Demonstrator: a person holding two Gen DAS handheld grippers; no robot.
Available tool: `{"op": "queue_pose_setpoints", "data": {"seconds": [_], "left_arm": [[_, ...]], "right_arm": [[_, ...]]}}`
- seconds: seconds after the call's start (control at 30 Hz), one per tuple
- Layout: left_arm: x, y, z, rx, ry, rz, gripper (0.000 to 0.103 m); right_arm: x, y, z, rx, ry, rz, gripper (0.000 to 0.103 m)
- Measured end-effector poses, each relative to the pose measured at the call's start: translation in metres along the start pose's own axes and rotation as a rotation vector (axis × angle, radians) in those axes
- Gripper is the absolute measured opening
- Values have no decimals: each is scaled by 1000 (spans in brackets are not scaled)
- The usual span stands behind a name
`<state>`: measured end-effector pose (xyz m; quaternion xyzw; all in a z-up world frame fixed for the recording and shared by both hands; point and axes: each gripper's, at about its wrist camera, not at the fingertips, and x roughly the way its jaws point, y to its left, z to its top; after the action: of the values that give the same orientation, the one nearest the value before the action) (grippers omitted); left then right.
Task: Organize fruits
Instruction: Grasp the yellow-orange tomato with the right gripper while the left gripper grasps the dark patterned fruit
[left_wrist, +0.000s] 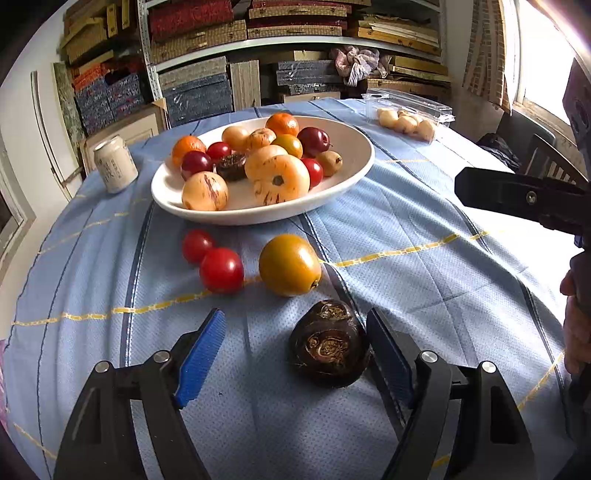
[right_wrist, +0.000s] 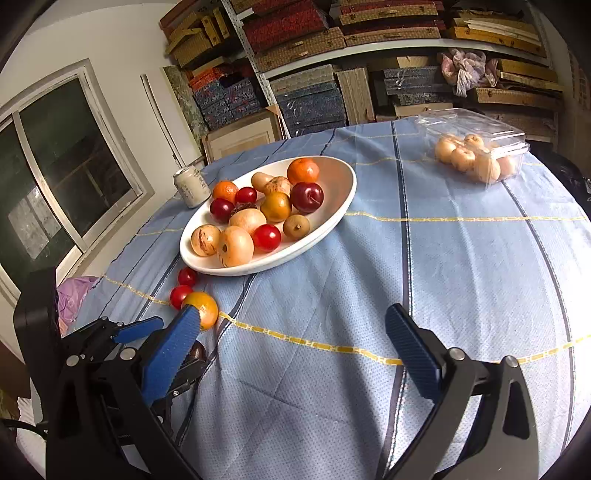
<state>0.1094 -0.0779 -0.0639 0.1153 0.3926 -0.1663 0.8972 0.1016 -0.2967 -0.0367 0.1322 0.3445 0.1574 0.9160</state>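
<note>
Blue tablecloth (left_wrist: 424, 206) under left gripper (left_wrist: 295, 354), wide apart around dark fruit (left_wrist: 328, 345).

The plate (left_wrist: 354, 147) stands on the table (left_wrist: 424, 280), toward its far side, and fruits are heaped in it. The can (left_wrist: 115, 164) stands left of the plate, near the left edge. The box (left_wrist: 413, 114) lies at the far right edge with small fruits in it. Before the plate, two tomatoes (left_wrist: 212, 260) lie touching, and the persimmon (left_wrist: 290, 265) lies just to their right. The water chestnut (left_wrist: 328, 345) lies nearer the front edge, between the fingers of the left gripper (left_wrist: 295, 356), close to the right finger.
</note>
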Motion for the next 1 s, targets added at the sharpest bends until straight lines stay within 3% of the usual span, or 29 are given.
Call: {"op": "queue_pose_setpoints", "data": {"seconds": [0.17,0.33,0.47,0.83,0.93,1.0], "left_arm": [[3,1,-1,-1,24,-5,81],[7,9,-4,-36,56,-30,85],[1,13,-6,-57,30,-38,85],[1,23,-8,-102,51,-79,85],[2,24,-8,-110,55,-89,85],[2,24,-8,-112,55,-91,85]], "right_arm": [[4,2,-2,-8,11,10,98],[41,33,-3,-125,137,57,98],[70,56,1,-242,207,67,75],[105,76,8,-305,255,136,73],[113,79,8,-303,269,159,63],[114,80,8,-305,271,178,47]]}}
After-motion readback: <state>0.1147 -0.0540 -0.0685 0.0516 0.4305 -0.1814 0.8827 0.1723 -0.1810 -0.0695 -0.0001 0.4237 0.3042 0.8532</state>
